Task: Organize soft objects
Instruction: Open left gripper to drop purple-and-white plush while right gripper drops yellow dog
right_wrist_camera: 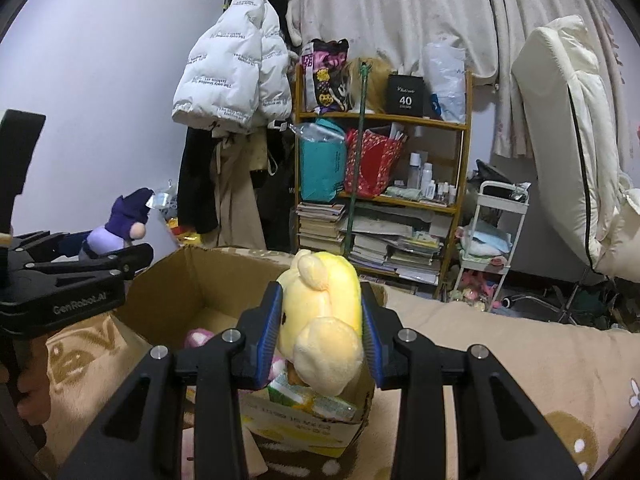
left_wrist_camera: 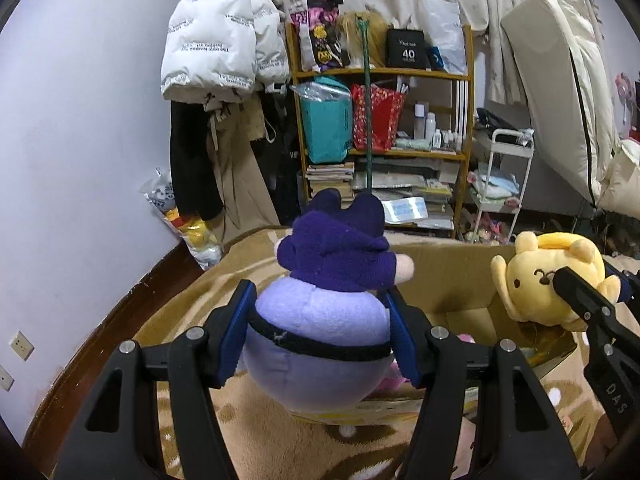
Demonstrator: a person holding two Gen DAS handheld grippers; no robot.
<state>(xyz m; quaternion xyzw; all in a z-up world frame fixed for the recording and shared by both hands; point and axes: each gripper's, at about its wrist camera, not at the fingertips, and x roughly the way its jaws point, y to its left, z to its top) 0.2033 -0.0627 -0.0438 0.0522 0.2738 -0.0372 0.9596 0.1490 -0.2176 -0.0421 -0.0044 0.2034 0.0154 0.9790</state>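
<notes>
My left gripper [left_wrist_camera: 320, 332] is shut on a purple plush doll [left_wrist_camera: 320, 320] with a dark violet hood; its blue pads [left_wrist_camera: 236, 336] press the doll's lilac body on both sides, above the near left side of an open cardboard box [left_wrist_camera: 452, 276]. My right gripper [right_wrist_camera: 322, 330] is shut on a yellow plush animal [right_wrist_camera: 320, 320], held over the box [right_wrist_camera: 180, 280] near its front right corner. Each plush shows in the other view: the yellow plush [left_wrist_camera: 548, 272] at right, the purple doll [right_wrist_camera: 120, 224] at left. A pink soft toy [right_wrist_camera: 198, 338] lies inside the box.
The box rests on a beige patterned blanket [right_wrist_camera: 500, 352]. Behind stand a wooden shelf [left_wrist_camera: 384, 120] of bags and books, hanging coats [left_wrist_camera: 216, 60], a white trolley [right_wrist_camera: 496, 232] and a propped mattress [right_wrist_camera: 568, 140]. A bag of toys [left_wrist_camera: 180, 216] leans at the left wall.
</notes>
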